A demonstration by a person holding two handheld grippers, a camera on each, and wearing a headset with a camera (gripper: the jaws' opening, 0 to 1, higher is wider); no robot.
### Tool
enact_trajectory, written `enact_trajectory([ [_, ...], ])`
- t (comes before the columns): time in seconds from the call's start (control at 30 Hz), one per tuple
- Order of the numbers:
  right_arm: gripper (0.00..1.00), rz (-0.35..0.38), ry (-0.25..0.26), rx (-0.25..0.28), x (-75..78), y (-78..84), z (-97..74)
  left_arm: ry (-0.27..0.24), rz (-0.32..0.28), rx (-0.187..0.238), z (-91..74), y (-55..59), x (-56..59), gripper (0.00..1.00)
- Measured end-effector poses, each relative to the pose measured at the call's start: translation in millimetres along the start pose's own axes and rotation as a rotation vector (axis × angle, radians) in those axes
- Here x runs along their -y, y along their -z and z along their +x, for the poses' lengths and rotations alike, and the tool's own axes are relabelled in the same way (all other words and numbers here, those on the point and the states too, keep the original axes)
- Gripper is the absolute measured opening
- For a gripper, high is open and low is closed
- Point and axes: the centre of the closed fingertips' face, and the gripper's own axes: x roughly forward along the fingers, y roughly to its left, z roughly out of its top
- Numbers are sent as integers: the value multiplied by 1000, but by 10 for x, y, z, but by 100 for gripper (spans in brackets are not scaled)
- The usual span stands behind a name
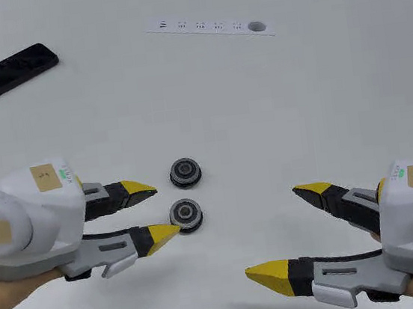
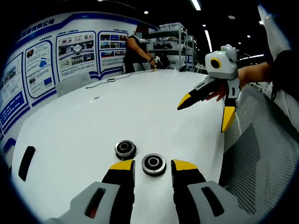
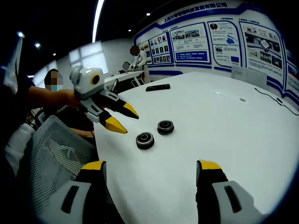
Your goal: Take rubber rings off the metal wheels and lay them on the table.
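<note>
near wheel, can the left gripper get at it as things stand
Probably yes: the left gripper is open, the near wheel lies on the table just ahead of its jaws, and nothing sits between them.

The white counter (image 1: 277,116) is plain; the far black-ringed metal wheel (image 1: 185,172) and the near black-ringed metal wheel (image 1: 186,214) have grey centres; the white-bodied left tool (image 1: 166,210) and white-bodied right tool (image 1: 272,231) have black-and-grey jaws, yellow tips, tan labels; the flat rectangular phone (image 1: 13,70) is glossy black.
</note>
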Motion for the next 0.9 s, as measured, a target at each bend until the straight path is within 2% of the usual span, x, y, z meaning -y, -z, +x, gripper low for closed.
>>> enact_trajectory([
  [0.13,79,-13,-12,-29,-11,64,7,22,15,-5,94,-29,3,29],
  [0.23,79,5,-15,-26,-1,72,18,43,31,-20,153,-27,36,27],
  [0.3,78,11,-21,-26,-7,72,28,63,101,-68,185,44,48,28],
  [0.43,78,10,-25,-29,-14,73,43,78,83,-69,246,84,56,26],
  [0.57,76,6,-28,-42,-18,114,49,80,118,-103,265,163,46,26],
  [0.9,75,17,-32,-50,-29,147,65,99,106,-98,288,164,42,21],
])
